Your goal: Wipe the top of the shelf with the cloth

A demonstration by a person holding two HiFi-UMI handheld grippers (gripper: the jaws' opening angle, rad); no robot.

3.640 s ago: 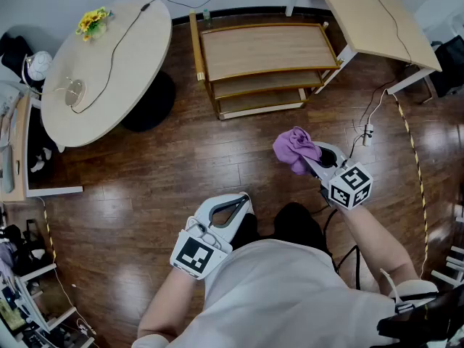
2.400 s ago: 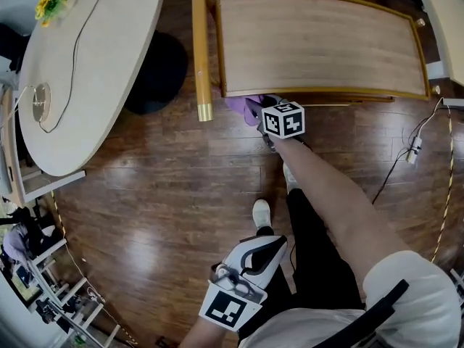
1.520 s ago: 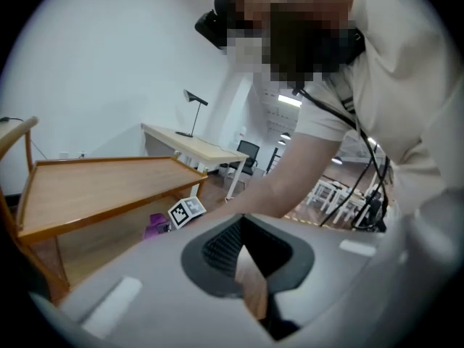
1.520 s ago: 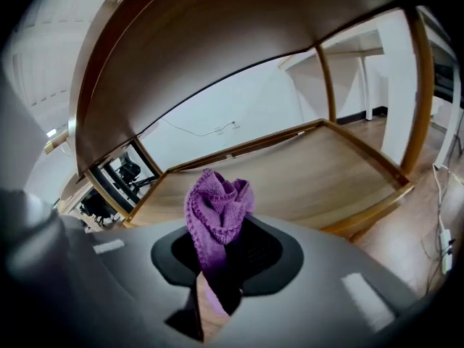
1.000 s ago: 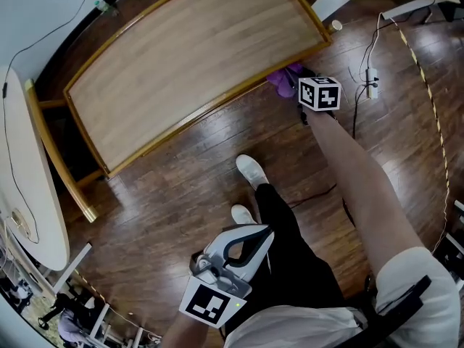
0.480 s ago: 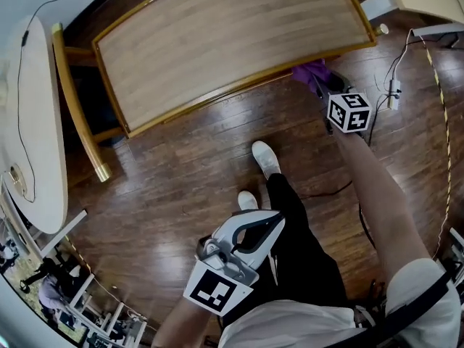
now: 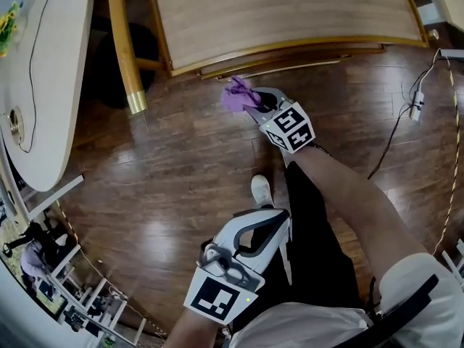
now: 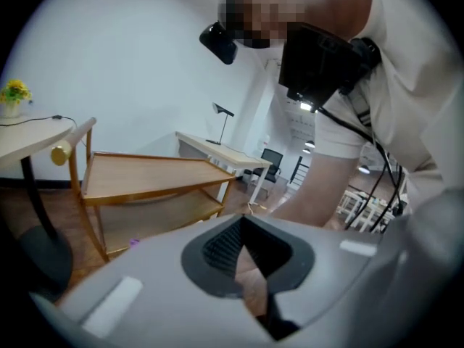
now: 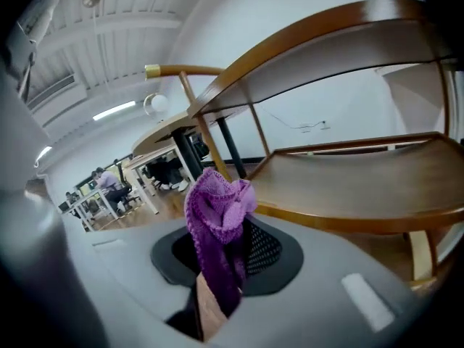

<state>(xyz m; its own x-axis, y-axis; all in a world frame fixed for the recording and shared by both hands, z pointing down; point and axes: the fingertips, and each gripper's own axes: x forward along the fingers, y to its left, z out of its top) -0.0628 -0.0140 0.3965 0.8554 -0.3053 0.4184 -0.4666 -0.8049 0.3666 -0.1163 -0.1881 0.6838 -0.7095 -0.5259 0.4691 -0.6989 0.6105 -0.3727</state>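
Observation:
The wooden shelf fills the top of the head view, its light top board bare. My right gripper is shut on the purple cloth, held over the floor just in front of the shelf's front edge, below the top board. In the right gripper view the purple cloth bunches up out of the jaws, with the shelf's lower board ahead. My left gripper hangs low by the person's legs, shut with nothing in it; the left gripper view shows the shelf from the side.
A round pale table with a cable stands at the left, yellow flowers on it. A power strip and cable lie on the dark wood floor at the right. The person's white shoe is below the cloth.
My right gripper has carried the cloth from the shelf's right end leftward along its front edge to about the middle. The head view has swung. The left gripper has stayed low.

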